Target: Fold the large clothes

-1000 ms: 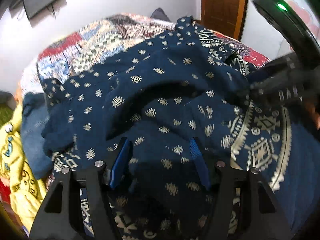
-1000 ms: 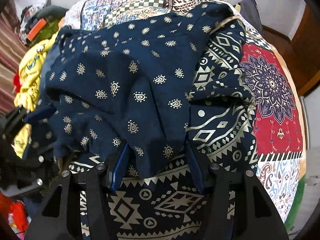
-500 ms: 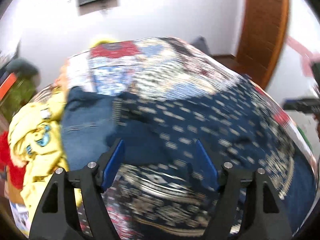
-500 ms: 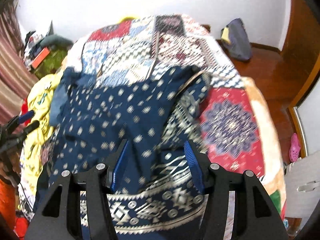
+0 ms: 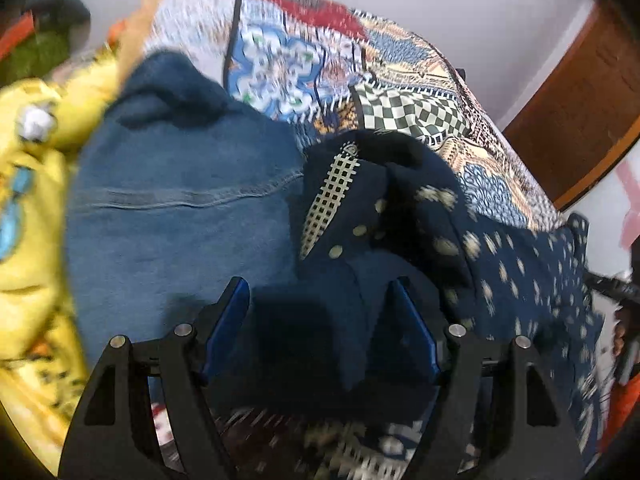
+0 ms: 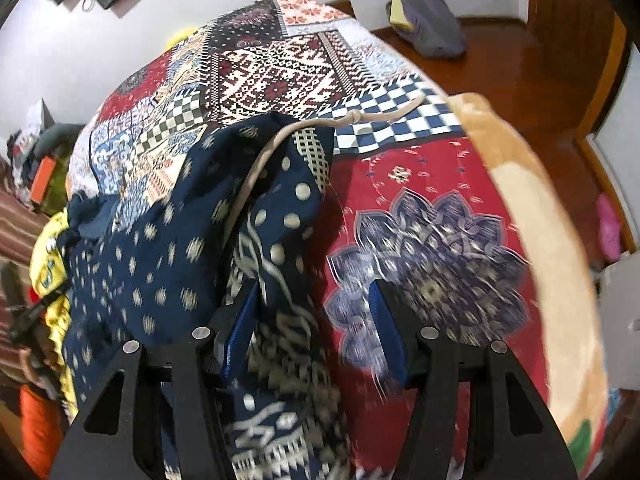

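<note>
A large navy garment with cream prints [image 5: 500, 264] lies bunched on a patchwork bed cover [image 5: 400, 92]; it also shows in the right wrist view [image 6: 160, 264] with a cream drawstring [image 6: 256, 164] at its far end. My left gripper [image 5: 322, 312] is open, its jaws over a dark fold at the garment's left corner, beside a grid-patterned band [image 5: 332, 188]. My right gripper [image 6: 314, 316] is open, low over the garment's right edge where it meets the red panel of the bed cover [image 6: 420, 168].
Blue denim [image 5: 180, 208] and a yellow garment [image 5: 28, 184] lie left of the navy one. A grey bag [image 6: 432, 12] sits on the wooden floor beyond the bed. A wooden door [image 5: 580, 92] stands at the right. A pink item [image 6: 608, 228] lies on the floor.
Both grippers were over the middle of the bunched garment, pulled back and up, then came down at its far corners, left at the left side, right at the right edge.
</note>
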Tool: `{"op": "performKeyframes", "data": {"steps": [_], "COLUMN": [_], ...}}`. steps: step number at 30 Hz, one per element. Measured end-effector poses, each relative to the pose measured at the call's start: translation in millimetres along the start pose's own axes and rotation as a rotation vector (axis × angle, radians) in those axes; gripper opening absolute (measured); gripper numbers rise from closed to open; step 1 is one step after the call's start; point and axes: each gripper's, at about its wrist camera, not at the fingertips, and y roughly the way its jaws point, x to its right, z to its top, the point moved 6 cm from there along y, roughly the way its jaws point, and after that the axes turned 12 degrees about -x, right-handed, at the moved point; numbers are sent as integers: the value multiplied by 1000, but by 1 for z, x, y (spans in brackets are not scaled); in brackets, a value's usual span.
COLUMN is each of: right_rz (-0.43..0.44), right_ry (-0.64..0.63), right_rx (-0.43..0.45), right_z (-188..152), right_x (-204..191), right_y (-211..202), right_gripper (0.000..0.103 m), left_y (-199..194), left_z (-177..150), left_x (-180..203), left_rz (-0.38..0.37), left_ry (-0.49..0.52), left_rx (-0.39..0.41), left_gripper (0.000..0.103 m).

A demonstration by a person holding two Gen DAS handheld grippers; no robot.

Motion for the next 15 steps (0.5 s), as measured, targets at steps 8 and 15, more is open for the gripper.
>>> {"op": "performKeyframes", "data": {"steps": [8, 15], "right_rz": [14, 24], "right_ry": [-56, -78], "right_rx": [27, 126], "right_z": [33, 46], "right_x": [-29, -50], "right_y": [23, 6], "right_gripper": [48, 11], "left_y": [28, 9], "left_z": [34, 43], "left_x": [8, 28], "left_rz": [-161, -76], "left_ry": [-72, -11], "left_rx": [11, 77], "left_gripper": [52, 10]}}
